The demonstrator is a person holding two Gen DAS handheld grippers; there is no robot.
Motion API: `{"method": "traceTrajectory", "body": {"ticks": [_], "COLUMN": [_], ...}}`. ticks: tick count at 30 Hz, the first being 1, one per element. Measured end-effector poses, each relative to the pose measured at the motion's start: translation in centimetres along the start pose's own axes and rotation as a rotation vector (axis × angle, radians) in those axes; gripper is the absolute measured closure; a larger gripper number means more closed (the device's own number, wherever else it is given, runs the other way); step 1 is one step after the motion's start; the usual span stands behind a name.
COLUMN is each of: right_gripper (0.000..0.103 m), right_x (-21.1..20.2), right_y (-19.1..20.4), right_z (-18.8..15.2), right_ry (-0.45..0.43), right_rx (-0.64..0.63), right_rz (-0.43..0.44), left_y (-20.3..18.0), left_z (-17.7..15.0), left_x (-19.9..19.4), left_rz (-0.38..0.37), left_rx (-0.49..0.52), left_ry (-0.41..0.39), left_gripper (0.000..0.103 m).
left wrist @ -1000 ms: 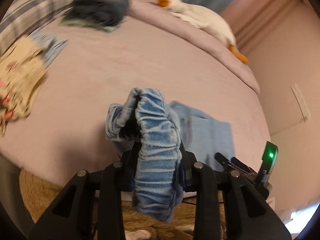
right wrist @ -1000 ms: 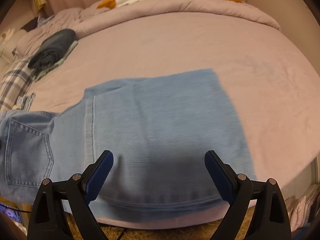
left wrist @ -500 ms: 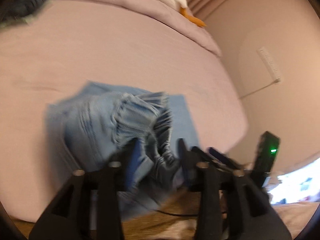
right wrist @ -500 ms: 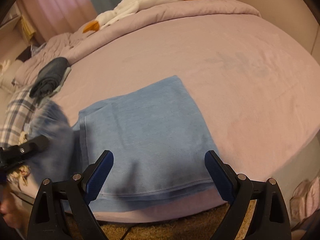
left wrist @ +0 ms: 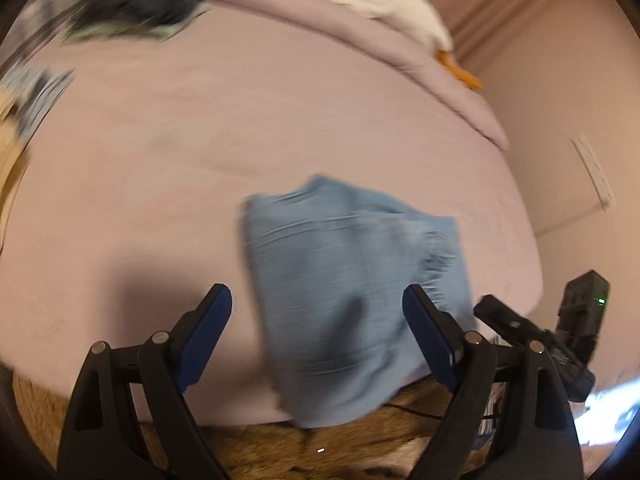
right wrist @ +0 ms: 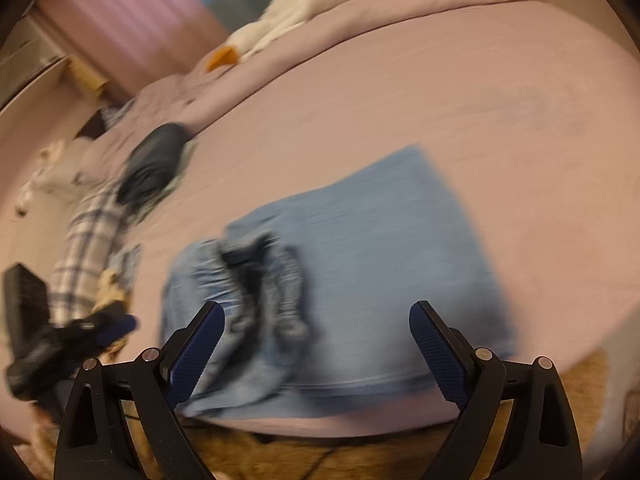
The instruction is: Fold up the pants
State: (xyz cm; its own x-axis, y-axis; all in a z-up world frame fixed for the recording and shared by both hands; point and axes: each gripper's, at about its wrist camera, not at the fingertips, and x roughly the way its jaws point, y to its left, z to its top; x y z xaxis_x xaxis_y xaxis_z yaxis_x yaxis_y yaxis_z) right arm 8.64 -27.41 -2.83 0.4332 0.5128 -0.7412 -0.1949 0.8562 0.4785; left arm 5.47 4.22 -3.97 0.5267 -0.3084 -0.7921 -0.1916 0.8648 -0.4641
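Note:
Light blue denim pants (left wrist: 340, 280) lie folded on the pink bed (left wrist: 200, 140), near its front edge. In the right wrist view the gathered waistband (right wrist: 260, 280) lies doubled over the flat leg part (right wrist: 380, 240). My left gripper (left wrist: 316, 296) hovers above the pants with its jaws opening wide; the cloth lies below them and the pads do not press on it. My right gripper (right wrist: 316, 308) stands open over the same pants with nothing in it. Each gripper shows at the edge of the other's view: left gripper (right wrist: 72, 332), right gripper (left wrist: 520, 328).
A white goose plush (right wrist: 304, 4) lies at the bed's far side. A dark folded garment (right wrist: 154, 164) and plaid cloth (right wrist: 88, 240) sit at the left. Brown rug (left wrist: 320, 440) shows below the bed's edge. A wall (left wrist: 580, 100) rises to the right.
My left gripper carried the waistband rightwards over the legs, dropped lower and let it go, jaws spreading. The right gripper stayed open while its view rolled and swung left.

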Motion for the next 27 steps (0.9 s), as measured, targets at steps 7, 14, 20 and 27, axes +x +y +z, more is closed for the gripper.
{"method": "traceTrajectory", "body": {"ticks": [7, 14, 20, 27], "right_gripper": [0.005, 0.056, 0.073, 0.073], "right_x": [6.2, 7.6, 0.0, -3.0], "right_y": [3.8, 5.3, 5.0, -1.6], "right_z": [-0.1, -0.8, 1.8, 3.1], "right_ry": [0.147, 0.090, -0.100, -0.171], "right_rx": [-0.096, -0.153, -0.157, -0.055], "right_rz": [0.085, 0.016, -0.001, -0.269], "left_y": [3.0, 3.1, 1.2, -1.7], "left_z": [-1.2, -0.9, 0.5, 2.5], "left_x": [-0.5, -0.1, 0.1, 3.9], "left_rz": [0.071, 0.051, 0.019, 0.009], "left_rx": [-0.049, -0.055, -0.007, 0.057], "left_ry": [0.004, 0.016, -0.014, 0.017], "left_gripper": [0.016, 0.017, 0.017, 0.040]}}
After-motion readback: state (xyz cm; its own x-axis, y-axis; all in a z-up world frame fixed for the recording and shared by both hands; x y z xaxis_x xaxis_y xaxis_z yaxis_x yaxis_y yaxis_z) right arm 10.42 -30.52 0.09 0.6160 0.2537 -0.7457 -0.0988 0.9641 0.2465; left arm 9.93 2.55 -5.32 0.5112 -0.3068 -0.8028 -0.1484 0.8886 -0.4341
